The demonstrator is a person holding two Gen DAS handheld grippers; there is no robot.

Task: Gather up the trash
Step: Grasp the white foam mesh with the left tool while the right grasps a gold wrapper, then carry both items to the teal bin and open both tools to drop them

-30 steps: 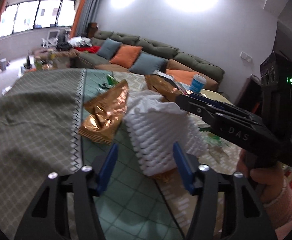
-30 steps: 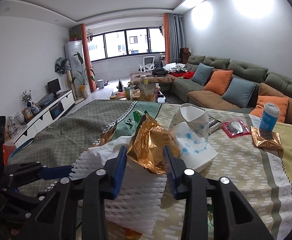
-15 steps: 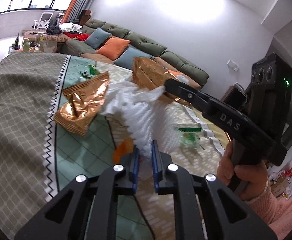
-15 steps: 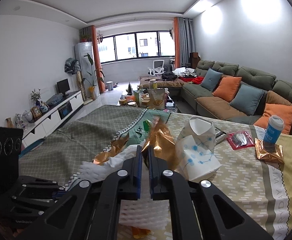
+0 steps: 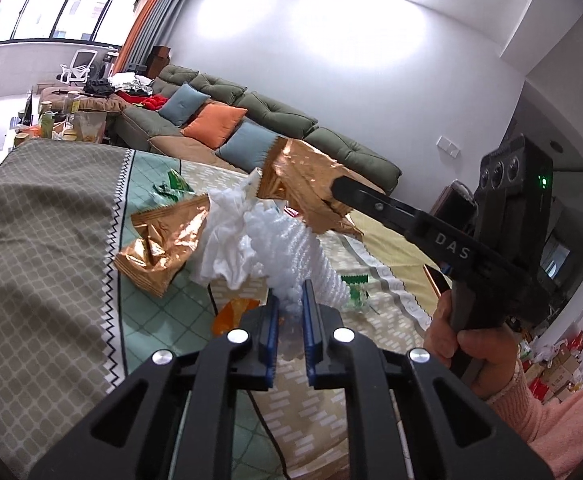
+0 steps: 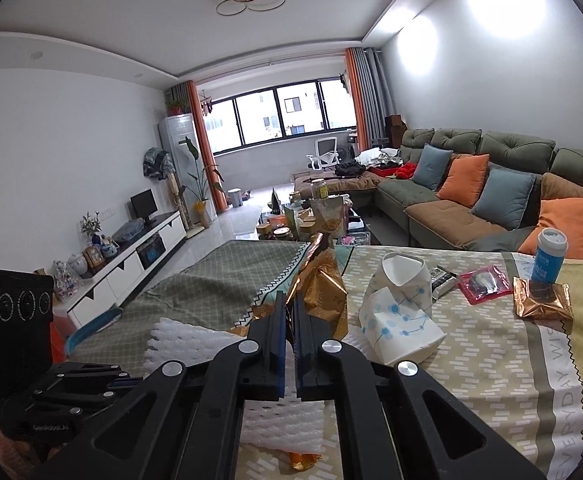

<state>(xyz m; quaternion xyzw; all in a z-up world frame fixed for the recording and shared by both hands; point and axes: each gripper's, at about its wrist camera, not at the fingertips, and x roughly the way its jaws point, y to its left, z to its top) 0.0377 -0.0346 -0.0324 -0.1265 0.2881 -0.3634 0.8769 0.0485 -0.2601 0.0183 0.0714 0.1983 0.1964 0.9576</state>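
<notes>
My left gripper (image 5: 290, 304) is shut on a white foam net (image 5: 311, 256) with white crumpled paper (image 5: 227, 236) hanging from it, lifted off the table; the net also shows in the right wrist view (image 6: 195, 340). My right gripper (image 6: 289, 312) is shut on a gold foil wrapper (image 6: 323, 292), held above the foam net; the left wrist view shows that wrapper (image 5: 303, 184) in the right gripper's fingers (image 5: 375, 200). A second gold wrapper (image 5: 163, 240) lies on the tablecloth.
On the table lie a green wrapper (image 5: 173, 186), an orange scrap (image 5: 231, 314), a green-white scrap (image 5: 357, 290), a white paper bag (image 6: 399, 312), a red packet (image 6: 483, 282), a small gold packet (image 6: 543, 298) and a blue cup (image 6: 549, 256). A sofa (image 6: 491, 184) stands behind.
Both grippers closed, the left on the foam net and the right on the gold wrapper, and both have lifted their loads up off the table.
</notes>
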